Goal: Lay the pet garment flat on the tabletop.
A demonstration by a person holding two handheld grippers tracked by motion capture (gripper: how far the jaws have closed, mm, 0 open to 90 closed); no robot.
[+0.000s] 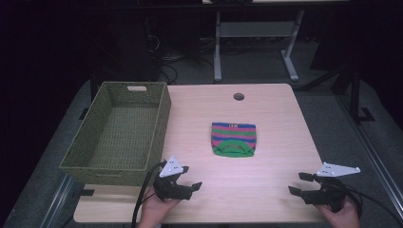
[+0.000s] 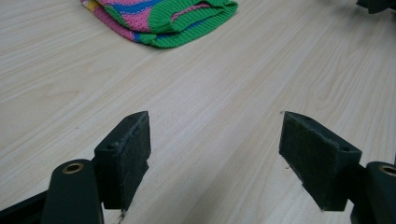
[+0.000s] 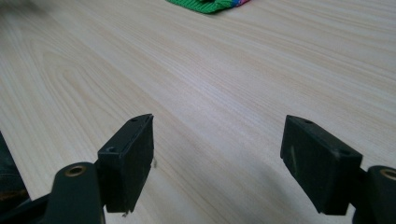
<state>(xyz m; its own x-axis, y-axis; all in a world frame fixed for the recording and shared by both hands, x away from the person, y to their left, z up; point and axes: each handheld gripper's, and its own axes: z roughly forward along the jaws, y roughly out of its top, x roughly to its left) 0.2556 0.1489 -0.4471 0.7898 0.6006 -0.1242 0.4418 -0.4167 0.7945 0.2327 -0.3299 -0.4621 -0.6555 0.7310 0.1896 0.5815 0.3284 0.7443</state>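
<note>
Both hand-held grippers (image 1: 190, 180) (image 1: 300, 183) gape beside knit hat (image 1: 234, 139).

A light wooden table (image 1: 275, 190) carries a green woven basket (image 1: 121, 130) at nine o'clock, its near corner overhanging the table's front edge. A striped knitted garment (image 1: 234, 139) in green, pink and blue lies flat near the centre. A round cable hole (image 1: 238, 97) sits at twelve o'clock. Beyond stands a white desk frame (image 1: 256, 33).

It looks like a lab or test room; the pale wooden counter (image 1: 275, 123) stands on grey carpet (image 1: 332, 118), with tangled cables (image 1: 166, 61) and a white metal desk frame (image 1: 256, 38) beyond its far edge in the dark.
</note>
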